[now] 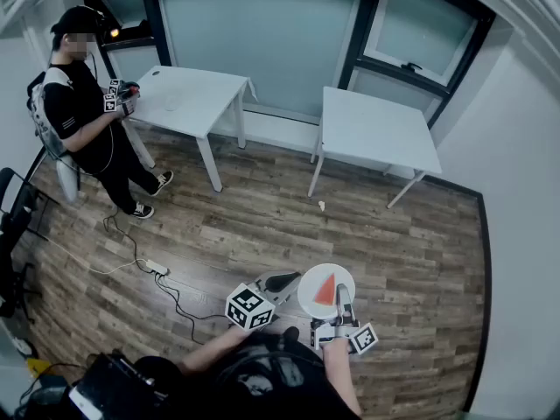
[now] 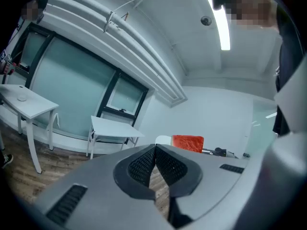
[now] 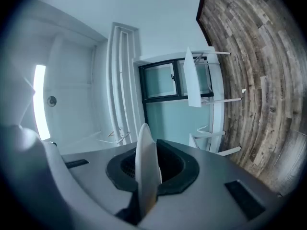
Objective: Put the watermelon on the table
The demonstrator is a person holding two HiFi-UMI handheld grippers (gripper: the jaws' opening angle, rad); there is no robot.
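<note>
The red triangular watermelon slice [image 1: 325,290] is standing out against the round white plate [image 1: 309,301] and the streaky grey-brown plank floor [image 1: 262,226].

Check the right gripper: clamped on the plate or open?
Shut on it: the right gripper pinches the white plate between its jaws; the watermelon slice lies on it.

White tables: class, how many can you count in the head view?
2. One white rectangular table stands upper left, beside the standing person; the other table stands upper right, below the window. None appears hidden.
</note>
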